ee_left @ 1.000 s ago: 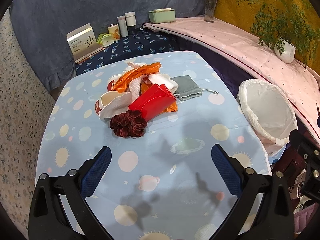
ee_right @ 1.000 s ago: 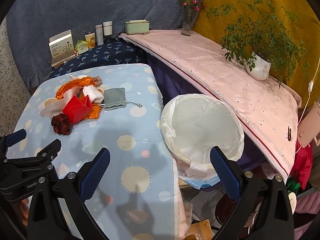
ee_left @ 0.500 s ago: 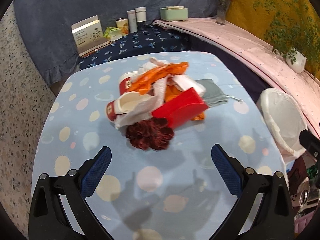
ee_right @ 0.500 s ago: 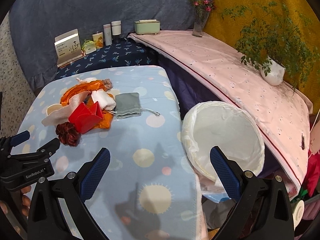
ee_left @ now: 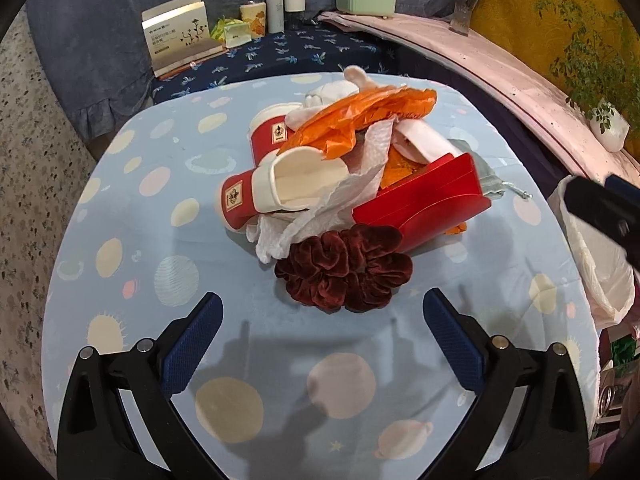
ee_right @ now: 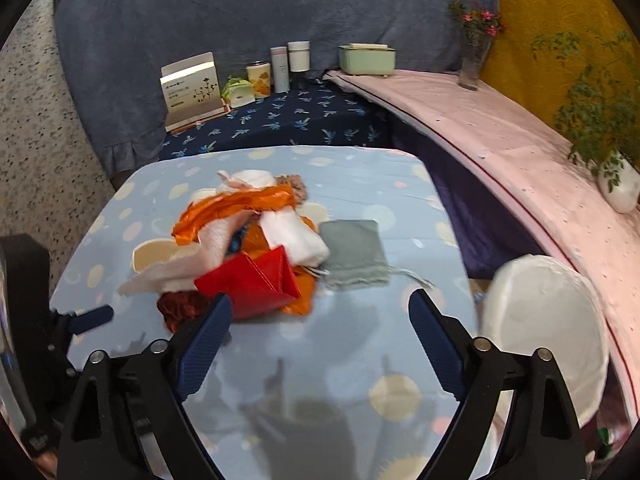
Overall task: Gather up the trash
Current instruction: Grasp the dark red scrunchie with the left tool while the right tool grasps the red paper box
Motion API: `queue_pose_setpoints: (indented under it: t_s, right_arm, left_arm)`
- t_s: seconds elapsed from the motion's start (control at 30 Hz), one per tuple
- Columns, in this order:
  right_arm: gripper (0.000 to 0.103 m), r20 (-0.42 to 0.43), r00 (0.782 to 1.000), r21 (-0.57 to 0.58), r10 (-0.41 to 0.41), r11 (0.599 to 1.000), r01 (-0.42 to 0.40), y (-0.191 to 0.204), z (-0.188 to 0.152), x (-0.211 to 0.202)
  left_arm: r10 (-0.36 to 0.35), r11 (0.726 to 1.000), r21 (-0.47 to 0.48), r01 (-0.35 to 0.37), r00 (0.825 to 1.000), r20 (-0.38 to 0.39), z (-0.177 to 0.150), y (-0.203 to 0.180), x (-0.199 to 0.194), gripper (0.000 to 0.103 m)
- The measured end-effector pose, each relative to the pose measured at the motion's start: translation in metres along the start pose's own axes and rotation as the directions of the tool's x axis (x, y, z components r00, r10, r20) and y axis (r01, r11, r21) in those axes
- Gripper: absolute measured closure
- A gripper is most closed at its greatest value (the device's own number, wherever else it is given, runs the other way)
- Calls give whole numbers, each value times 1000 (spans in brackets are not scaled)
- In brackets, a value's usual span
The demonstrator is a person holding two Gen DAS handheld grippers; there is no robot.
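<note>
A heap of trash lies mid-table: two red-and-white paper cups, an orange wrapper, crumpled white tissue, a red folded carton, and a dark red velvet scrunchie at the near edge. My left gripper hovers open just short of the scrunchie, nothing between its fingers. My right gripper faces the heap from the right, its jaws closing with only tablecloth between them; the left fingertip overlaps the carton's near corner in the picture. A white-lined bin stands at the table's right edge.
A grey drawstring pouch lies right of the heap. Behind the table, a dark blue surface holds a card box, tins and jars. A pink-covered ledge carries a vase and a potted plant.
Both grippers have moved in toward the heap, which now looks larger and closer. The right gripper swung left from over the bin and its jaws have narrowed slightly.
</note>
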State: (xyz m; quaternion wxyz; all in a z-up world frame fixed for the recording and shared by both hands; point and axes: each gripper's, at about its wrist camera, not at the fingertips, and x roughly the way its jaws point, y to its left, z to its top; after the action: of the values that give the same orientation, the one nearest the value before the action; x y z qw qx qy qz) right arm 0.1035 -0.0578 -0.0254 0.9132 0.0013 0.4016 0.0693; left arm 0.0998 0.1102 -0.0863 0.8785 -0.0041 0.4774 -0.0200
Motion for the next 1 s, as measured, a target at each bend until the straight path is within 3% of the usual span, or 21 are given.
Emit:
queue_pose_setpoints:
  t_s: [0.13, 0.33, 0.43, 0.5, 0.63, 0.7, 0.87, 1.0]
  right_arm:
    - [35, -27, 998, 27, 56, 998, -55, 10, 12, 28]
    - [48, -70, 991, 9, 114, 993, -114, 26, 17, 58]
    - [62, -96, 989, -51, 112, 992, -117, 35, 12, 69]
    - [74, -115, 986, -63, 117, 990, -125, 38, 9, 74]
    - [90, -139, 981, -78, 134, 986, -146, 39, 4, 76]
    - [93, -141, 980, -93, 141, 984, -155, 39, 3, 76]
    - [98, -135, 977, -108, 164, 978, -179, 38, 2, 62]
    - [101, -121, 978, -101, 173, 977, -185, 33, 4, 46]
  left_arm:
    - [-34, 999, -14, 34, 999, -4, 5, 5, 12, 7]
    - [-87, 994, -67, 84, 995, -42, 9, 15, 31, 8]
    - [-104, 993, -56, 101, 993, -48, 9, 14, 35, 18]
    - [-116, 992, -48, 113, 991, -62, 9, 14, 38, 34]
    - [-134, 990, -44, 131, 987, -85, 5, 14, 41, 54]
    - [-137, 990, -32, 135, 987, -87, 4, 11, 40, 72]
    - [-136, 991, -18, 135, 988, -77, 3, 6, 35, 94]
    - [-154, 988, -17, 153, 986, -67, 2, 3, 27, 97]
